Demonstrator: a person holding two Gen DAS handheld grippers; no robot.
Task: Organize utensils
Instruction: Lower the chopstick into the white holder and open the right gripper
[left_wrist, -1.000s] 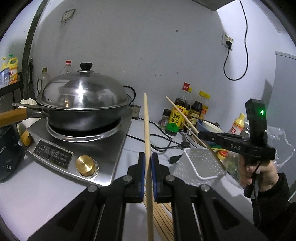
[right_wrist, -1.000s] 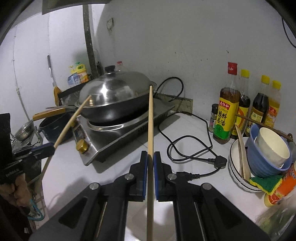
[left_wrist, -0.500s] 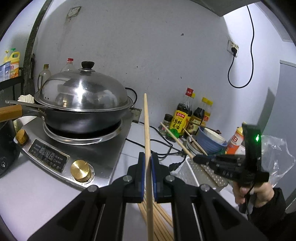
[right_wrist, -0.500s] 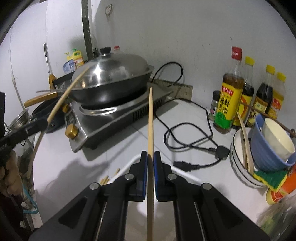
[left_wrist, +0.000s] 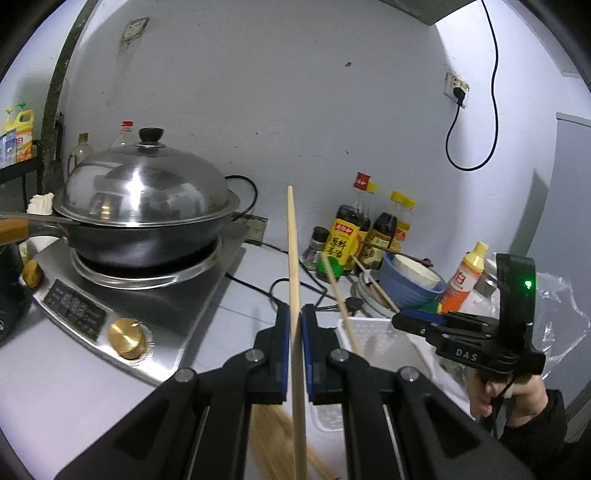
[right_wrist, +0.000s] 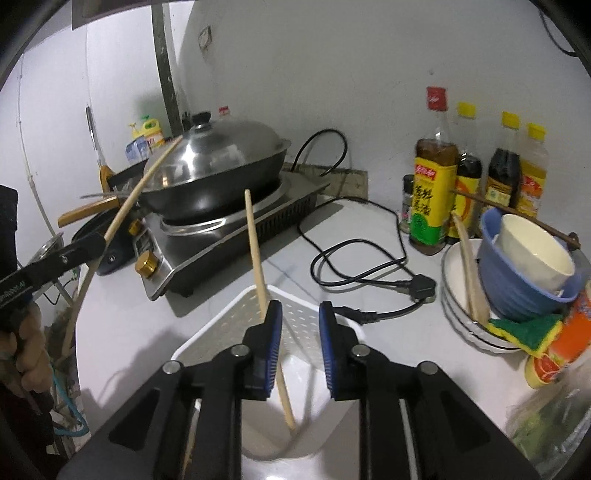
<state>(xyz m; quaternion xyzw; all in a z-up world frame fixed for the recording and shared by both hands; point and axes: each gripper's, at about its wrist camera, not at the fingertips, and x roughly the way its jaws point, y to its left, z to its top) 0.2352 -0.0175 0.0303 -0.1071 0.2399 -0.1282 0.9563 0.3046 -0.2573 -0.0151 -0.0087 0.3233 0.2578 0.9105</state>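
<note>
Opening over the basket (right_wrist: 207, 332), your right gripper (right_wrist: 300, 347) frees its chopstick (right_wrist: 255, 258); your left gripper (left_wrist: 294, 354) clamps another chopstick (left_wrist: 293, 258).

We see a pale grey countertop (right_wrist: 122, 317) carrying an induction cooker (right_wrist: 221, 240) at the left, a white perforated basket (right_wrist: 295, 325) in front, a loose black power cord (right_wrist: 354, 258), sauce bottles (right_wrist: 432, 192) by the wall, and stacked plates (right_wrist: 454, 295) at right.
</note>
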